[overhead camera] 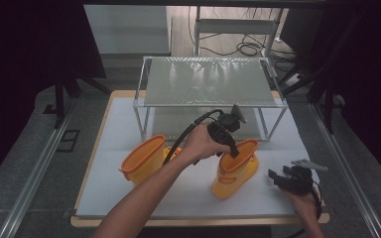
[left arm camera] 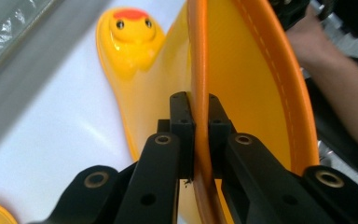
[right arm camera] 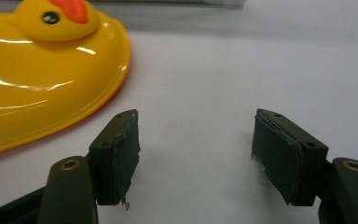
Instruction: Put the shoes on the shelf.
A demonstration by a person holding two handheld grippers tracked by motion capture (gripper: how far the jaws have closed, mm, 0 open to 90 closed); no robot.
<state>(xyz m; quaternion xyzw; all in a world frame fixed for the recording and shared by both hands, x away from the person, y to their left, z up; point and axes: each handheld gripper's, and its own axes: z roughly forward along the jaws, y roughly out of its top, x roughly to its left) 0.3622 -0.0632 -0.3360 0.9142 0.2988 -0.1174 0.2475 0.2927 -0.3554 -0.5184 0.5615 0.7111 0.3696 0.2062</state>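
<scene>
Where the high view looks down on the white table [overhead camera: 129, 198], I log two yellow rain boots: an upright boot [overhead camera: 235, 171] right of centre and a second boot [overhead camera: 144, 158] lying tipped to its left, both in front of a wire shelf [overhead camera: 208, 82]. My left gripper [overhead camera: 232, 148] reaches across from the left, its tips dipping over the upright boot's orange top edge; my right gripper [overhead camera: 276, 177] sits low near the table's right front corner, just beside that boot and apart from it. In the left gripper view, I record the jaws pressed together on the orange rim [left arm camera: 200, 70], one pad inside the shaft and one outside, with the boot's duck face [left arm camera: 131, 25] beyond on the toe. In the right gripper view, I note the pads [right arm camera: 119, 156] spread wide with nothing between them, hovering over bare table, the duck-faced toe [right arm camera: 51, 70] close at upper left.
</scene>
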